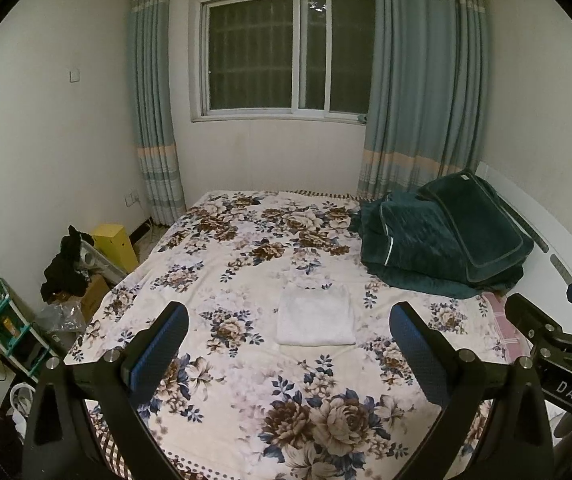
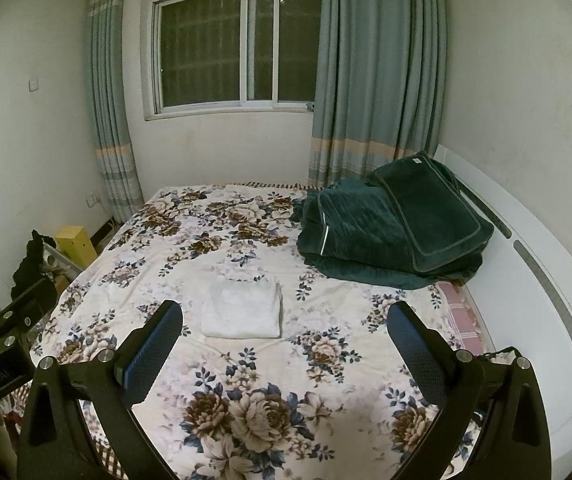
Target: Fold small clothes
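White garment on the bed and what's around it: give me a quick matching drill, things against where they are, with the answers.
1. white garment
2. green quilt
3. yellow box
4. left tool

a. piled at the bed's right, by the curtain
b. floor left of the bed
c. folded flat mid-bed
d. open above the bed

Pairs: 1-c, 2-a, 3-b, 4-d

A bed [image 1: 245,380] fills the room below the window, covered by a white floral sheet [image 2: 269,364] printed with brown and blue roses. A small white garment [image 1: 316,316], folded into a neat rectangle, lies flat near the middle of the sheet. At the far right side a dark green quilted blanket [image 1: 418,248] sits in a folded heap, with a matching green pillow [image 1: 474,220] leaning on top. A pink checked cloth [image 2: 460,316] shows at the bed's right edge, just beside the heap.
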